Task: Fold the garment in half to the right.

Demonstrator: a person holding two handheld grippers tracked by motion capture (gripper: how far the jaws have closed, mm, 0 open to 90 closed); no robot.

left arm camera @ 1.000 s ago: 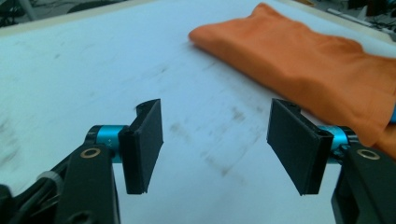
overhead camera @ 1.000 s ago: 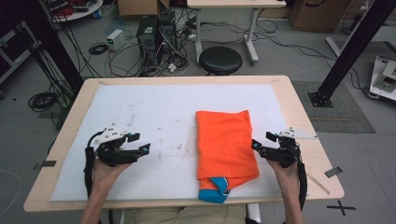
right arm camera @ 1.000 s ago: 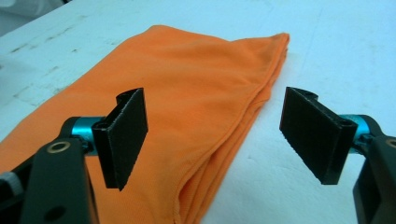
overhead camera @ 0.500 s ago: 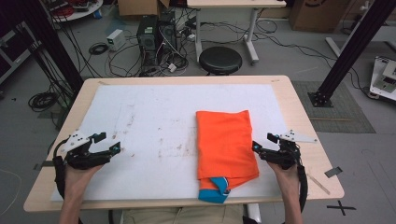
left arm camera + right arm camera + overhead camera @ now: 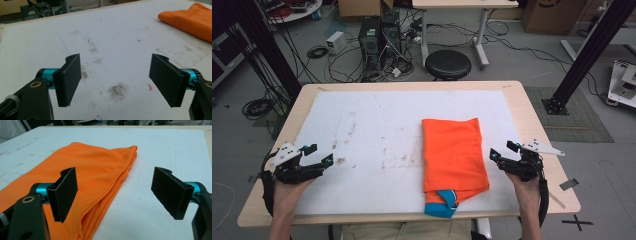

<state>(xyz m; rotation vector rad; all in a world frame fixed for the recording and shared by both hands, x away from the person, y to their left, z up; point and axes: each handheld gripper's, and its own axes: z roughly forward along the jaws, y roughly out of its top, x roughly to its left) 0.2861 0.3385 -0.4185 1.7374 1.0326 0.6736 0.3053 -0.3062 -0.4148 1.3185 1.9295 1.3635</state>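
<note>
Folded orange cloth (image 5: 454,152) is lying flat on the white sheet (image 5: 377,125) covering the table (image 5: 522,107), right of centre, long axis running away from the person. A blue piece (image 5: 441,205) is sticking out from under its near end, close to the table's near edge.

Right claw (image 5: 501,151) is sitting just beside the cloth's right edge, near its lower half, jaws standing wide apart and gripping nothing. In the right gripper view the claw (image 5: 115,192) is looking along the cloth (image 5: 87,180): the left jaw is hanging over the orange fabric, the right jaw over bare white sheet, with the cloth's layered folded edge running between them. Can't tell whether the left jaw is touching the fabric.

Left claw (image 5: 319,155) is well apart from the cloth, at the sheet's left near corner, also gaping wide and empty. In the left gripper view the claw (image 5: 115,75) is pointing over stained white sheet, with a corner of the orange cloth (image 5: 192,20) showing far off at upper right.

Both forearms are coming in from the near edge, one hand on each claw.
</note>
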